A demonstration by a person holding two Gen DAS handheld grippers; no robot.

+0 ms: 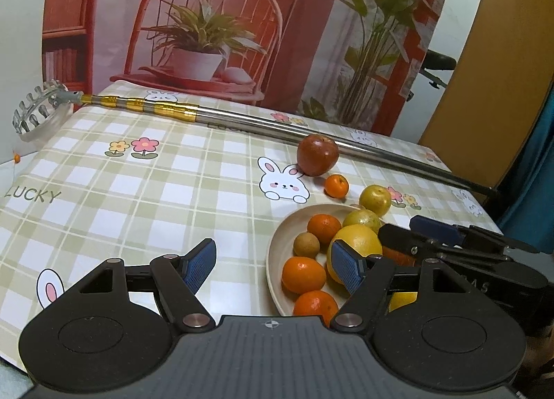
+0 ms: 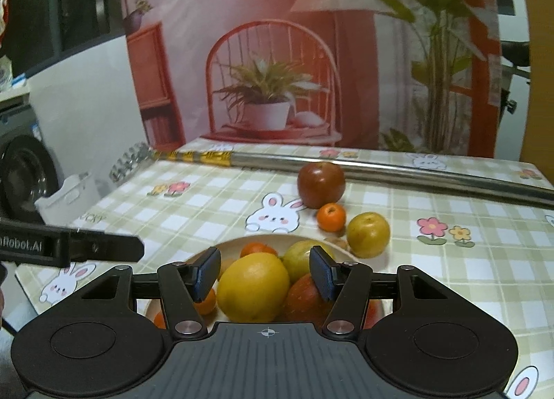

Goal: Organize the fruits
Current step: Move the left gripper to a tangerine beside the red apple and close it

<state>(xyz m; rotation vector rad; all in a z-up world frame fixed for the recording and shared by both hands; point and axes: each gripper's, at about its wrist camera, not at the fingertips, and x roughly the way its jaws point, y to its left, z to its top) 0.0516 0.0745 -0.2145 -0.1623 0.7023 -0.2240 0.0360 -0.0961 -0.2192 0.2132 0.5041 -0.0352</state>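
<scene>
A beige plate (image 1: pixel 273 253) serves as the landmark on a checked tablecloth (image 1: pixel 138 174) printed with rabbits and flowers. On the plate lie a large yellow citrus (image 2: pixel 252 286), a greenish fruit (image 2: pixel 299 258), a small brown fruit (image 1: pixel 306 245) and several mandarins (image 1: pixel 303 274); a red-streaked fruit (image 2: pixel 304 298) sits just beside the yellow citrus.

Beyond the plate's far rim, off the plate, stand a red apple (image 1: pixel 317 154), a small mandarin (image 1: pixel 336 186) just beside it, and a yellow-green fruit (image 1: pixel 375 200) nearest the rim. Behind these a long metal pole (image 1: pixel 277 127) with gold bands lies across the cloth, its clawed head (image 1: pixel 38 111) past the table edge.

The left gripper (image 1: pixel 273 267) hovers at the plate's near left edge, jaws wide, nothing between them; its right pad (image 1: pixel 346 269) shows in front of the yellow citrus. The right gripper (image 2: pixel 265 272) hangs over the plate's near side, jaws set narrower yet apart, framing the yellow citrus with clearance; no pad presses on any fruit.
</scene>
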